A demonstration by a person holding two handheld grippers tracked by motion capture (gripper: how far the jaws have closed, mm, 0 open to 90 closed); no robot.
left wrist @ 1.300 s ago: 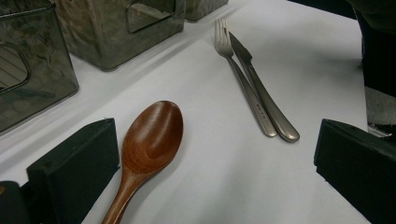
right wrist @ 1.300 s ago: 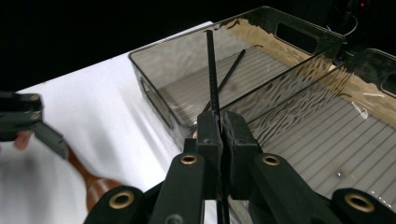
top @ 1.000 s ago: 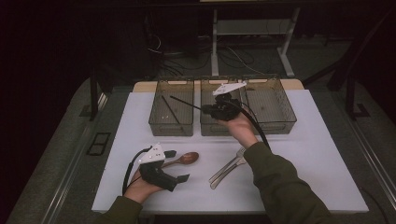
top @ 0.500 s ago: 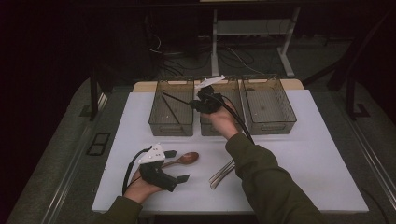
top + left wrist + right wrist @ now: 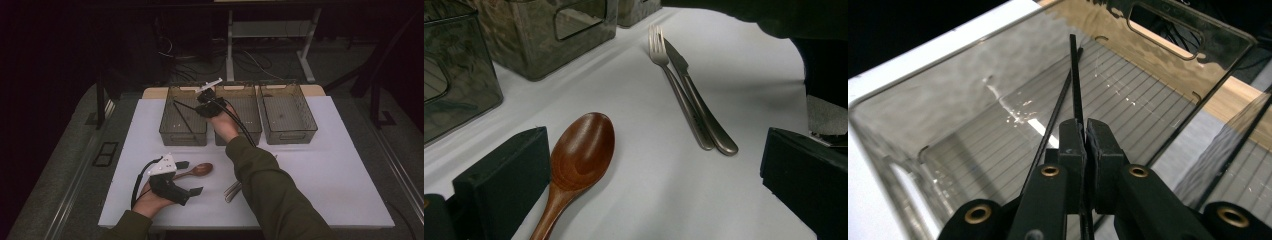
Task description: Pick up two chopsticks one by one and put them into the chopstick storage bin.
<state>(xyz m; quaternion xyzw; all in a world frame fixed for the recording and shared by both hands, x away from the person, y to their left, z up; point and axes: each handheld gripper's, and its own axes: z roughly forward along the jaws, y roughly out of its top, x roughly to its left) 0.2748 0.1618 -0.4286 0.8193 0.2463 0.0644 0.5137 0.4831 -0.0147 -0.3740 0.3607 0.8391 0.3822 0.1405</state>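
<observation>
Since the earlier pictures the right gripper (image 5: 202, 100) has moved from above the middle bin (image 5: 239, 116) to the left, and it now hangs over the left bin (image 5: 183, 121); the left gripper (image 5: 187, 177) has stayed at the same place near the front edge of the white table (image 5: 330, 175). The jaws of the right gripper are pressed together on a thin black chopstick (image 5: 1076, 75), which points down into the left bin, and a second black chopstick (image 5: 1053, 120) leans just beside it. The left gripper rests low with its jaws standing wide apart and nothing held; the wooden spoon (image 5: 579, 160) lies close to one jaw. A fork (image 5: 676, 87) and a knife (image 5: 699, 105) lie side by side, touching, further on the table.
</observation>
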